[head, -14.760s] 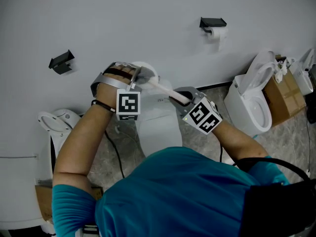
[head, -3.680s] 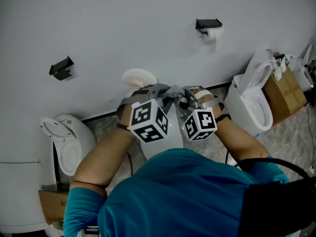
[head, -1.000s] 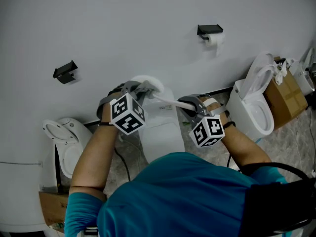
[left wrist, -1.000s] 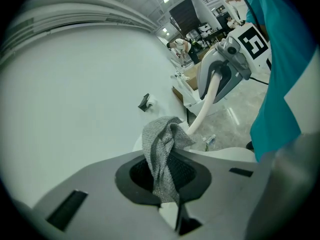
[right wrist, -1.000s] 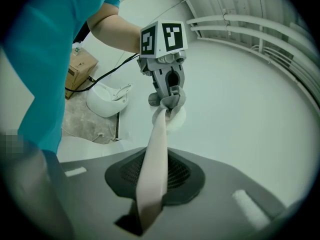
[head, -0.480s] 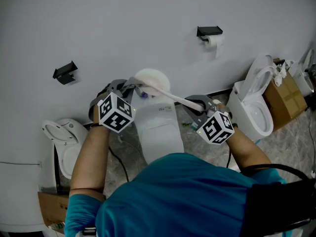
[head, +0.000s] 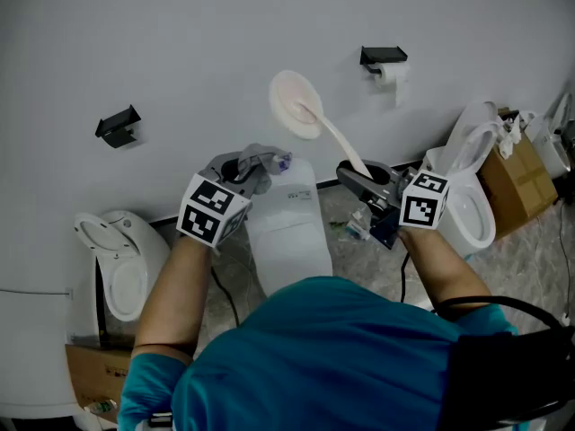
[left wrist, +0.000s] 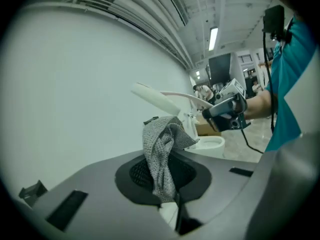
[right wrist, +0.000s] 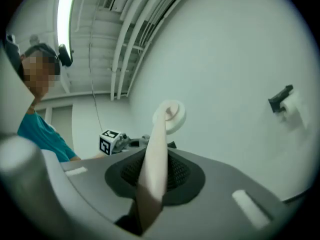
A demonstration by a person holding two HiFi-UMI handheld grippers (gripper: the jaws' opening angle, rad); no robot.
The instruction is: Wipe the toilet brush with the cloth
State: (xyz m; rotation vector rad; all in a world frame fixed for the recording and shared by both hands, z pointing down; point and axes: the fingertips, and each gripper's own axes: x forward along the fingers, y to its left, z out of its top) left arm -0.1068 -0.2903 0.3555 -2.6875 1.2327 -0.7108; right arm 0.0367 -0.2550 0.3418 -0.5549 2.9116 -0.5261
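My right gripper [head: 359,180] is shut on the handle of the white toilet brush [head: 310,115], whose round head points up toward the wall. In the right gripper view the brush [right wrist: 156,149] rises from between the jaws, and its head sits high in the middle. My left gripper [head: 256,164] is shut on a grey cloth [head: 263,161]. It stands apart from the brush, lower and to the left, above the toilet tank [head: 286,223]. The left gripper view shows the cloth [left wrist: 162,154] hanging out of the jaws, with the brush [left wrist: 155,98] and right gripper [left wrist: 226,111] beyond.
A white toilet [head: 463,196] stands at the right beside a cardboard box [head: 517,173]. Another toilet [head: 121,263] is at the left. On the wall are a paper holder [head: 384,61] and a black bracket [head: 117,122]. A cable [head: 220,290] runs over the floor.
My right gripper has swung the brush up and to the right, away from the cloth. My left gripper has dropped a little and shifted right; cloth and brush head are now apart.
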